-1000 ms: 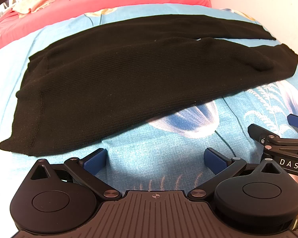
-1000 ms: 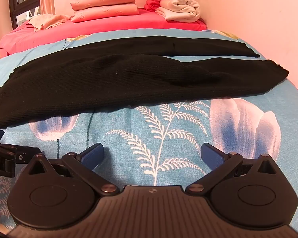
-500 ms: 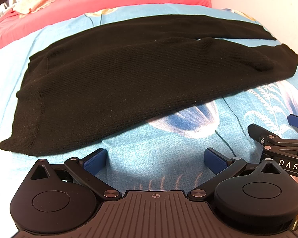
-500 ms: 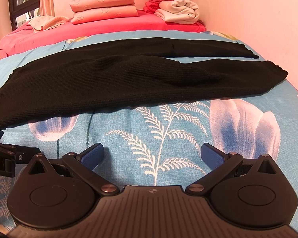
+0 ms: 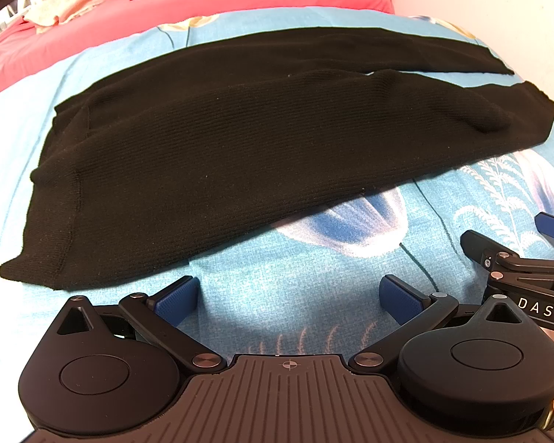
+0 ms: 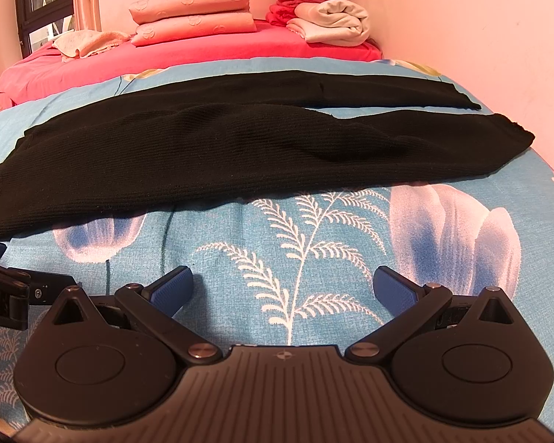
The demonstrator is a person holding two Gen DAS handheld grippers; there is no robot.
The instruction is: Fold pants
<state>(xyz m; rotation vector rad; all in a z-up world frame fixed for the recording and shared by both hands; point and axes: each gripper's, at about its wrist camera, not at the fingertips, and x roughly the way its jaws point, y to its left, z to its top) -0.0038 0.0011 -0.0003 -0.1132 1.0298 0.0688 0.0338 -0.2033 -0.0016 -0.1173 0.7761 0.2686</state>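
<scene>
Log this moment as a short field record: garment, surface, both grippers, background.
garment: black pants, spread flat, unfolded, waistband to the left, two legs running right
surface: blue floral bedsheet
left gripper: open, empty, short of the pants' near edge
right gripper: open, empty, over bare sheet
background: pink pillows, folded laundry on the red sheet

Pink wall (image 6: 480,18), dark window (image 6: 44,3), floral bedspread (image 6: 314,229)
</scene>
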